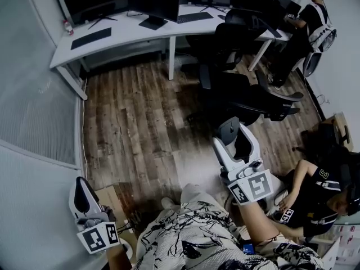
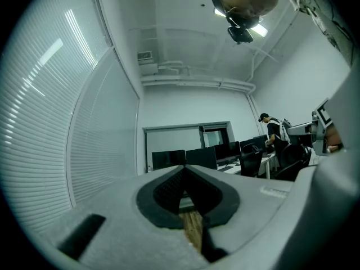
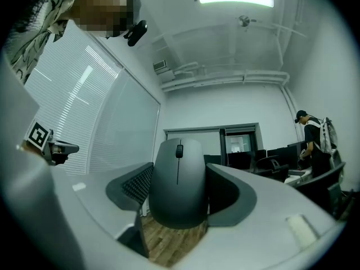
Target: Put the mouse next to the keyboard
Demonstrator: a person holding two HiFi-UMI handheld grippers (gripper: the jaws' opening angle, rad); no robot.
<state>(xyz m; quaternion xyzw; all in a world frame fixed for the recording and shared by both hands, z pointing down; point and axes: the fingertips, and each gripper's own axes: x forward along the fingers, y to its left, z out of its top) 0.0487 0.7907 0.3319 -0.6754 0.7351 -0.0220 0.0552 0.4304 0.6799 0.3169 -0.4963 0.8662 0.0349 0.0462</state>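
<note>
Fingers (image 3: 130, 189) of right gripper (image 1: 233, 134) pinching smooth dark grey mouse (image 3: 178, 179), left gripper (image 2: 183, 173) fingers (image 2: 164, 191) together

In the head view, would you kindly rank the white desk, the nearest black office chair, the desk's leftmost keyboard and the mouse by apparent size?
1. white desk
2. black office chair
3. keyboard and mouse: roughly alike; the mouse is nearer the camera, so unranked.

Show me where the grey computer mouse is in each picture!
Head view: right of centre, the smooth grey computer mouse is held by the white right gripper.
Left gripper view: not in it.
Right gripper view: centre, between the jaws.
Shared landmark: the standing person in a black cap.
</note>
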